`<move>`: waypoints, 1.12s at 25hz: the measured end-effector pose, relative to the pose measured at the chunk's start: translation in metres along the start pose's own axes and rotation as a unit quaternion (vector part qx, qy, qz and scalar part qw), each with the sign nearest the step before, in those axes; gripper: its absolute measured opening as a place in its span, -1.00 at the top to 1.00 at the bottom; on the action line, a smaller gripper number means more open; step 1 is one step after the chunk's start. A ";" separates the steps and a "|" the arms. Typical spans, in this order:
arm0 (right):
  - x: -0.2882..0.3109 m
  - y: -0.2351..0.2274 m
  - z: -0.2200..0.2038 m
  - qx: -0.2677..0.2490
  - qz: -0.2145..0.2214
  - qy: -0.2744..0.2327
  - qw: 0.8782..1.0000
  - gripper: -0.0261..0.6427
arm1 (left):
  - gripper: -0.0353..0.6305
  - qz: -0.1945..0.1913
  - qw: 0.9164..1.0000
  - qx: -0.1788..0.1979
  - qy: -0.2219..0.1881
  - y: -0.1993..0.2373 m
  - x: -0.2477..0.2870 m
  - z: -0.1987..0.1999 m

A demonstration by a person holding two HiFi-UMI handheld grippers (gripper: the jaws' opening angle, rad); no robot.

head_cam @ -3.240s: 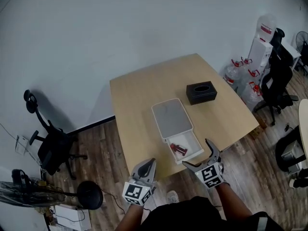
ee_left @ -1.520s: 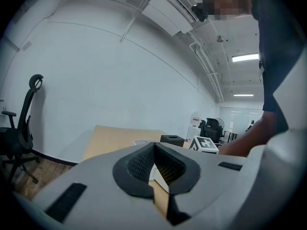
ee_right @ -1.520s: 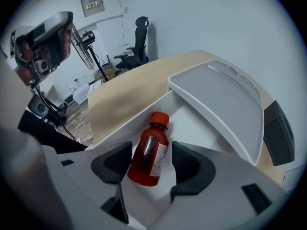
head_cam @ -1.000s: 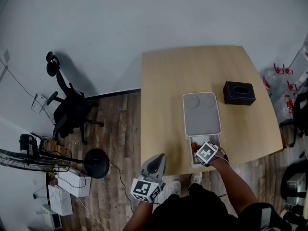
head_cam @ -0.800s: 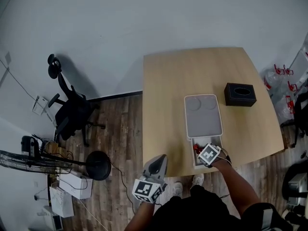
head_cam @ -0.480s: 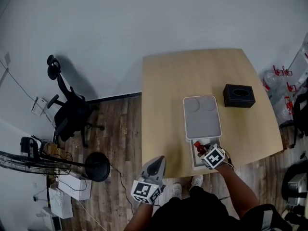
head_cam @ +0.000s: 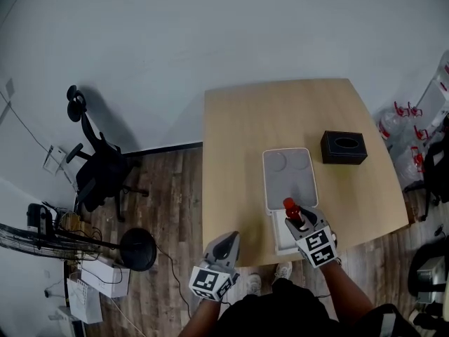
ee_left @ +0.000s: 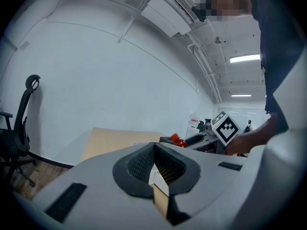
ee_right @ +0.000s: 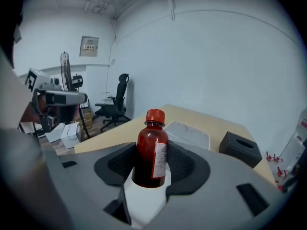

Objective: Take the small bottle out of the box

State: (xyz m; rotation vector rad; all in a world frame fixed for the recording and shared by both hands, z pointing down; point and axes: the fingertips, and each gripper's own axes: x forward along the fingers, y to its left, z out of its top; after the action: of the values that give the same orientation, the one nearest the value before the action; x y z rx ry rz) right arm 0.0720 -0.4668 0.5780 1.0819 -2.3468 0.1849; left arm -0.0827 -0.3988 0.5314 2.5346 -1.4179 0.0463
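While the table (head_cam: 238, 132) is occupied by the open-drawered box (head_cam: 289, 177), the left gripper (head_cam: 227, 243) is held off its near edge, jaws closed on nothing. The small bottle (ee_right: 152, 150) is clamped upright in the right gripper (head_cam: 300, 222) above the drawer (head_cam: 278, 234)

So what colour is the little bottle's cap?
Bright red. The cap of the small bottle shows best in the right gripper view.
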 end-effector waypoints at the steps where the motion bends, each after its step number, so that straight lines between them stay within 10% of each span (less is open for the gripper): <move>1: -0.007 -0.003 0.011 -0.001 -0.010 -0.025 1.000 0.28 | 0.85 -0.001 1.000 0.001 -0.001 -0.001 0.001 0.001; 15: -0.100 -0.023 0.111 0.032 -0.094 -0.277 0.956 0.27 | 0.85 -0.015 0.999 0.028 -0.013 -0.011 0.013 0.023; 28: -0.125 -0.018 0.140 0.004 -0.112 -0.311 0.944 0.26 | 0.85 -0.024 0.999 0.038 -0.019 -0.016 0.014 0.030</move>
State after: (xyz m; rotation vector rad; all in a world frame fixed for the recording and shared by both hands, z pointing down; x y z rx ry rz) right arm 0.0930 -0.4429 0.3919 1.5760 -2.7230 -0.2766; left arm -0.0643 -0.4095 0.5015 2.6426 -1.3943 0.0461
